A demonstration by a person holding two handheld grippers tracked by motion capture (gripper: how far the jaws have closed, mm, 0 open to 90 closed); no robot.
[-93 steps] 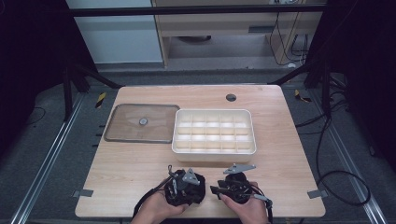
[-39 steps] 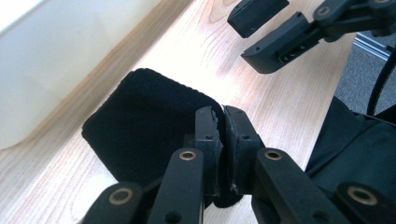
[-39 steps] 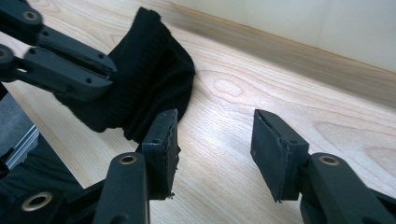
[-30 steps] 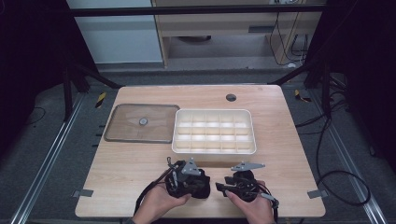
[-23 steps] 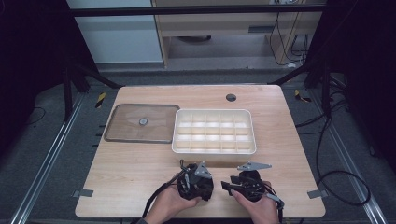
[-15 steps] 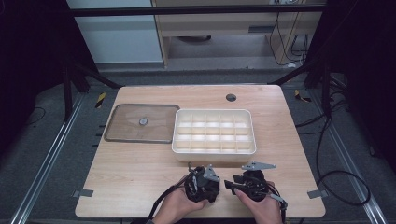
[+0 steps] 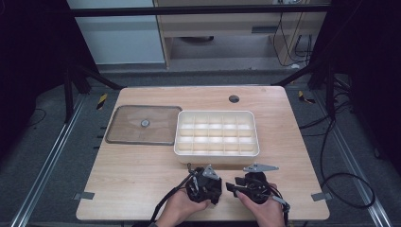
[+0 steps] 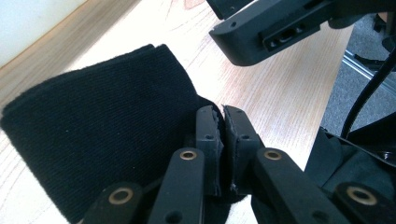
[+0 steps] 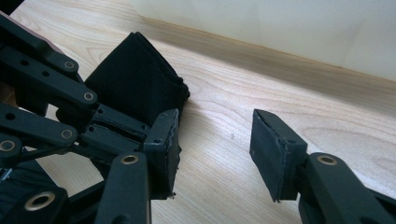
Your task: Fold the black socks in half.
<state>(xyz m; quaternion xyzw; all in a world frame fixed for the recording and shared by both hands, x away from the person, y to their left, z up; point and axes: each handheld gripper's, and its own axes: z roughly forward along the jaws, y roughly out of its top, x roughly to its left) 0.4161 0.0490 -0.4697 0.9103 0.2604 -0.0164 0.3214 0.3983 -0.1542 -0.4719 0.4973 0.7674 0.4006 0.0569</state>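
High view: left claw (image 7: 204, 183) and right claw (image 7: 246, 185) sit side by side at the near edge of the tabletop (image 7: 142, 165), just near of the white compartment tray (image 7: 216, 134); clear lid (image 7: 144, 124) lies left of the tray. Left gripper view: left claw (image 8: 222, 135) pinches the black cloth (image 8: 102, 135), which lies on the wood. Right gripper view: right claw (image 9: 215, 140) spread, nothing between; black cloth (image 9: 135, 79) just left of it.

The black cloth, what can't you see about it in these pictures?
- High view: the black cloth is hidden under the left gripper and hand.
- Left gripper view: its near end is cut off by the bottom edge and covered by the shut jaws.
- Right gripper view: the left gripper's links hide its left part.
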